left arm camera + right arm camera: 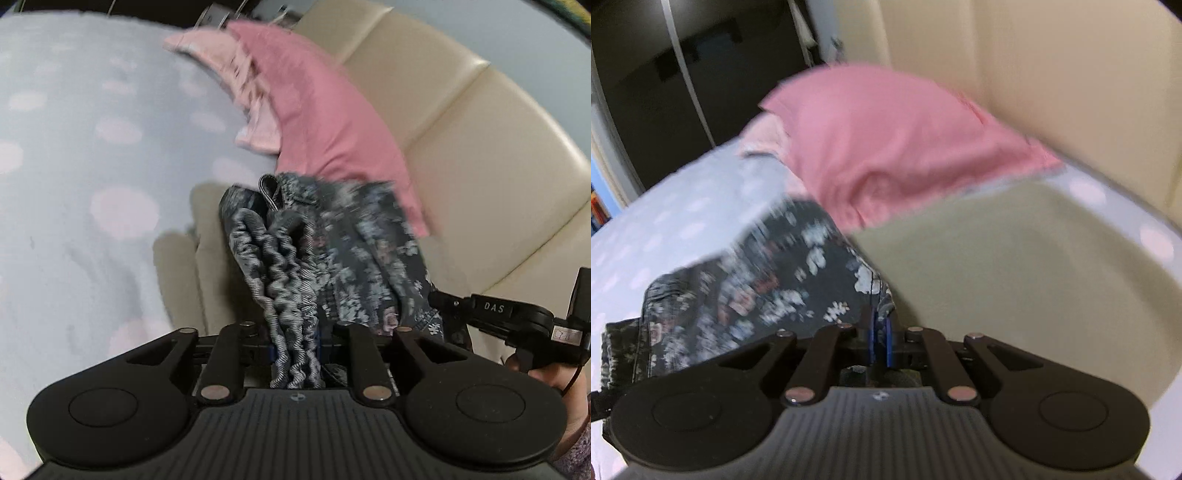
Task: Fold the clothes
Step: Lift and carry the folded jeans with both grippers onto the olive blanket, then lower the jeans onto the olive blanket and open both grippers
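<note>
Both claws are clenched on one dark floral garment: the left claw [295, 343] grips its elastic waistband, the right claw [881, 332] an edge. The floral garment [332, 251] hangs lifted over a spotted bedsheet [74, 147]. Two pink garments, possibly folded, lie beyond. Judging by this, it needs spreading flat or laying down.

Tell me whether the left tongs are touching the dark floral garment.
Touching. The left wrist view shows the left tongs shut on the dark floral garment, its gathered waistband bunched between them with no gap.
</note>
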A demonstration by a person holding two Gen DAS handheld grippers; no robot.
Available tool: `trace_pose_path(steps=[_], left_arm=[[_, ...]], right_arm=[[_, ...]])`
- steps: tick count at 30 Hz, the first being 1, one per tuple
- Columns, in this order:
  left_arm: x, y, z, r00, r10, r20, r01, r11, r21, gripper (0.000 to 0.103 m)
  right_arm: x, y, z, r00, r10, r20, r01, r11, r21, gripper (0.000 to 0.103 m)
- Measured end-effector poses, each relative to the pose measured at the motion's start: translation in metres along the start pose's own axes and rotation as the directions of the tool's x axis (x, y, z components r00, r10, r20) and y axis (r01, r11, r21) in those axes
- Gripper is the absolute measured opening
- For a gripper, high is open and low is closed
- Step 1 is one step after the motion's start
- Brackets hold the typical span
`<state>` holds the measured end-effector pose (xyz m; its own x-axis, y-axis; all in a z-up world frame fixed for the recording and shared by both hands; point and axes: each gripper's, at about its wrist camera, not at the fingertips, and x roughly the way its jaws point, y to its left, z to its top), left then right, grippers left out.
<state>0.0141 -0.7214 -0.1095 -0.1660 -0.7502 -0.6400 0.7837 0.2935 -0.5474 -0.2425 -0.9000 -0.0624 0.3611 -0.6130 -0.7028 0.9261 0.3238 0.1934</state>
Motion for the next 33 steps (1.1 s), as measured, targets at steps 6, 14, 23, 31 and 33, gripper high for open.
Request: trace_pose_path(steps=[6, 14, 23, 31, 33], left_arm=[[-0.024, -0.007, 0.003, 0.999, 0.035, 0.02, -0.036, 0.997, 0.068, 0.032], [-0.067, -0.048, -0.017, 0.988, 0.01, 0.156, -0.055, 0.956, 0.287, 0.033], [-0.011, -0.051, -0.044, 0.992, 0.129, 0.005, -0.126, 0.951, 0.282, 0.018], [-0.01, -0.054, -0.042, 0.982, 0.191, 0.009, -0.184, 0.934, 0.307, 0.012], [-0.021, -0.055, -0.044, 0.981, 0.193, 0.018, -0.189, 0.933, 0.306, 0.013]], right_arm=[[-0.006, -0.003, -0.005, 0.999, -0.039, 0.023, 0.039, 0.999, 0.022, 0.028], [-0.074, -0.017, -0.016, 0.98, 0.141, 0.14, -0.137, 0.99, -0.037, 0.021], [-0.034, -0.017, -0.058, 0.999, 0.047, 0.024, -0.044, 0.993, -0.107, 0.014], [-0.021, -0.026, -0.063, 0.999, 0.033, 0.01, -0.033, 0.999, -0.013, 0.013], [-0.023, -0.018, -0.06, 1.0, -0.004, -0.003, 0.004, 1.0, -0.02, 0.014]])
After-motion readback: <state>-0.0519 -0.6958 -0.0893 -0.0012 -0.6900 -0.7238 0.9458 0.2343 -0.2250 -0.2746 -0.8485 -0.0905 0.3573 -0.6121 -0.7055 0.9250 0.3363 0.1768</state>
